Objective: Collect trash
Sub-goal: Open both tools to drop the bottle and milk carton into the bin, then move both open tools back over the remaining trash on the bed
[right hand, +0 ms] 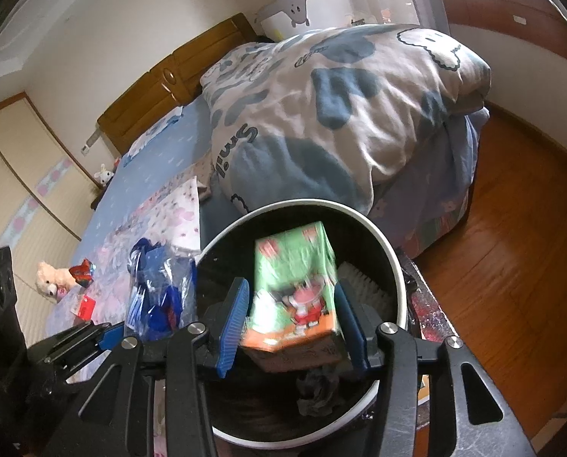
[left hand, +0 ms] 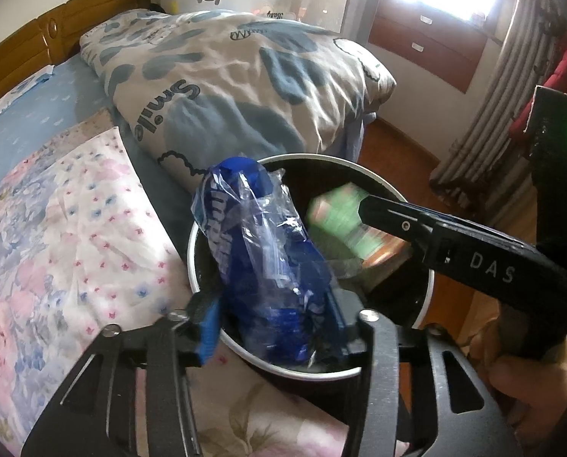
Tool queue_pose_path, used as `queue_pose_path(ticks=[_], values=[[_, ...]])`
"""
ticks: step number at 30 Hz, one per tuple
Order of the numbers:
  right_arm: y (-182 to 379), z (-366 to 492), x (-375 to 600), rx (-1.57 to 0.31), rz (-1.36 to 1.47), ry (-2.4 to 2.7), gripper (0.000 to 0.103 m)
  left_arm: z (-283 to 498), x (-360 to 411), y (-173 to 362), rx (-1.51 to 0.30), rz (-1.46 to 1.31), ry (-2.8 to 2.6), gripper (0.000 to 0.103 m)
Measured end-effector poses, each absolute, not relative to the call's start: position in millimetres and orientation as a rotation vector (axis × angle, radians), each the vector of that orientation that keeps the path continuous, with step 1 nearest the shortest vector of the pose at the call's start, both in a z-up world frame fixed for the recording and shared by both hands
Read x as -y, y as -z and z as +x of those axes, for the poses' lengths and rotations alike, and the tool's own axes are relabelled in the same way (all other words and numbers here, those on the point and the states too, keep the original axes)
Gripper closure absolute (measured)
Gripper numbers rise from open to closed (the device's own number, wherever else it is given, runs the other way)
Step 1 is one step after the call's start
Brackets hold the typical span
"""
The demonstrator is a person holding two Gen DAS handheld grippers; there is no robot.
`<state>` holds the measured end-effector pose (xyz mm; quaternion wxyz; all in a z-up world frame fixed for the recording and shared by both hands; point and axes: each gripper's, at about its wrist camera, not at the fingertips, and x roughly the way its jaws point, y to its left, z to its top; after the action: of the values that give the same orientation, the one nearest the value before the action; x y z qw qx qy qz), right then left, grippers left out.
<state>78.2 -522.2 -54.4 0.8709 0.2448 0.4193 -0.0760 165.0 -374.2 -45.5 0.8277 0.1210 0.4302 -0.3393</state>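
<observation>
- The left claw [left hand: 272,327] hangs over the near rim of the black bin [left hand: 426,306] with a crumpled blue plastic bag [left hand: 268,251] between its blue pads; the jaws stand part-way open and the pads seem to have let go of the film, though whether one edge still catches cannot be told.
- The right claw [right hand: 293,325] is over the same bin [right hand: 395,266], jaws part-way open around a green cartoon carton [right hand: 298,285], which is blurred and looks to be dropping free between the pads.
- From the left wrist view the carton [left hand: 340,217] sits toward 2 o'clock of the bag, inside the bin's mouth, with the right claw's finger reaching in from 3 o'clock.
- Risk: the bag stands tall and leans toward 11 o'clock across the rim; being light and springy, it could tip onto the floral bedspread [left hand: 74,228] rather than slide down.
- Risk: film may cling to a pad and be dragged back out when the left claw lifts.
- Risk: the two claws are close together over one opening, so either could knock the other or the rim.
- More litter waits on the bed: a red wrapper [right hand: 82,271] and a small red packet [right hand: 84,304] near a plush bear [right hand: 51,283], at about 9 o'clock of the bin.
</observation>
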Motion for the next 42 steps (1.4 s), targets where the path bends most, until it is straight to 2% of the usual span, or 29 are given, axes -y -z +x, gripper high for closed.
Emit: queue_pose_path(ticks=[2, 3, 7, 9, 13, 16, 19, 42], values=[[53, 77, 524, -0.87, 0.533, 0.157, 0.045, 163, 371, 44, -0.9, 0.253, 0.716, 0.042], [52, 76, 525, -0.863, 0.54, 0.158, 0.04, 162, 368, 44, -0.896, 0.249, 0.715, 0.041], [46, 72, 520, -0.841, 0.535, 0.162, 0.036, 158, 352, 42, -0.887, 0.218, 0.701, 0.037], [44, 69, 516, -0.832, 0.539, 0.156, 0.029, 157, 341, 42, -0.885, 0.199, 0.688, 0.034], [41, 68, 505, -0.824, 0.534, 0.146, 0.024, 155, 313, 44, -0.889, 0.154, 0.653, 0.03], [36, 66, 494, -0.804, 0.531, 0.134, 0.023, 154, 290, 46, -0.893, 0.12, 0.624, 0.03], [31, 66, 480, -0.796, 0.52, 0.111, 0.017, 152, 269, 48, -0.892, 0.104, 0.585, 0.03], [52, 120, 336, -0.888, 0.431, -0.177, 0.015, 192, 77, 77, -0.945, -0.112, 0.215, 0.03]])
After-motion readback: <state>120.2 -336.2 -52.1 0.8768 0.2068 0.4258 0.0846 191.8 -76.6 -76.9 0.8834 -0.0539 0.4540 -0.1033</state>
